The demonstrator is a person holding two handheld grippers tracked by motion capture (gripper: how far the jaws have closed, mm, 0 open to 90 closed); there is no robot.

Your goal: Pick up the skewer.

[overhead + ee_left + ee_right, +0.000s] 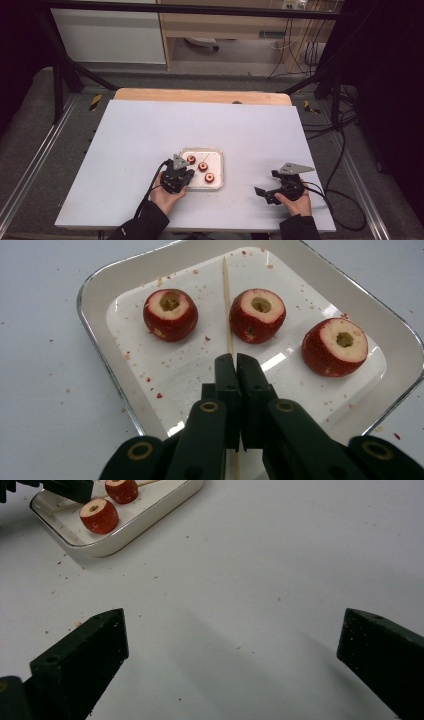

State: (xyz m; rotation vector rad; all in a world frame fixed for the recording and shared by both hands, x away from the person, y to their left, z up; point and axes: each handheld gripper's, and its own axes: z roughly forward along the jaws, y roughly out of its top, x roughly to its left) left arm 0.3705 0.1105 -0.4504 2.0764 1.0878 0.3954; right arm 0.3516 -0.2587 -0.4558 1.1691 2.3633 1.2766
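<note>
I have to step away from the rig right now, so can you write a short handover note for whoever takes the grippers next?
Left gripper: shut on the thin wooden skewer, low over the white tray.
Right gripper: open, empty, over bare table to the tray's right.
Things: three cored red fruits sit apart in the tray, holes up; the skewer runs between the first two.
Done: skewer gripped.
Left: no fruit is on the skewer yet; probably thread all three, using the right gripper to steady each.
</note>
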